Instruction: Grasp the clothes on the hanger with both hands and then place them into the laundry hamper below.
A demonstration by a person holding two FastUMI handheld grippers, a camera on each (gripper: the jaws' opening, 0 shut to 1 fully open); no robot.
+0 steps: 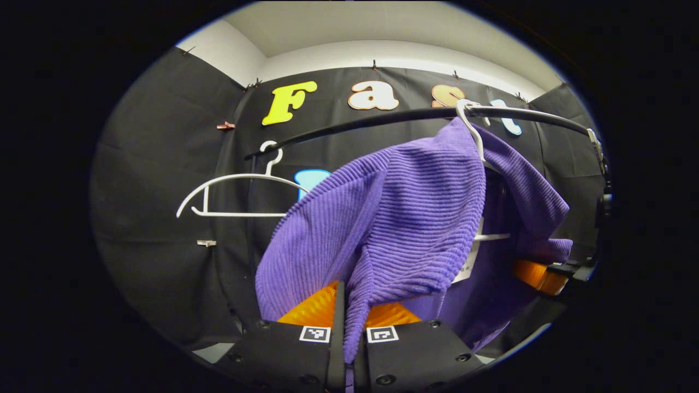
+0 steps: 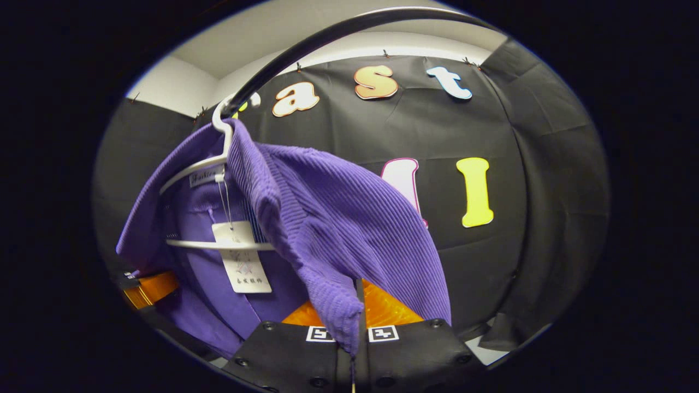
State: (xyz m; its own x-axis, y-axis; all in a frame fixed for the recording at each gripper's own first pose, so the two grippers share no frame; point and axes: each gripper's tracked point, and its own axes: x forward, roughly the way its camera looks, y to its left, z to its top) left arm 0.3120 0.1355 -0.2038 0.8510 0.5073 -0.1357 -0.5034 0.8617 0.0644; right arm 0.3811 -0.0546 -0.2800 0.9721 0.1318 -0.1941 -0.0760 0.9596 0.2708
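Note:
A purple ribbed garment [image 1: 404, 218] hangs on a white hanger [image 1: 472, 125] hooked over a black rail [image 1: 382, 117]. My left gripper [image 1: 349, 314] is shut on a fold of the garment's lower edge, with cloth pinched between both fingers. Farther right, the right gripper [image 1: 540, 275] presses into the garment's other side. In the right gripper view the garment [image 2: 338, 218] drapes off its hanger [image 2: 218, 158], with a white tag [image 2: 243, 262] dangling inside. My right gripper [image 2: 355, 311] is shut on a hanging corner of the cloth. The left gripper [image 2: 150, 289] shows at the far left.
A second, bare white hanger [image 1: 235, 180] hangs on the rail to the left of the garment. The rail [image 2: 306, 46] arches overhead in the right gripper view. Black cloth walls close in behind and at both sides.

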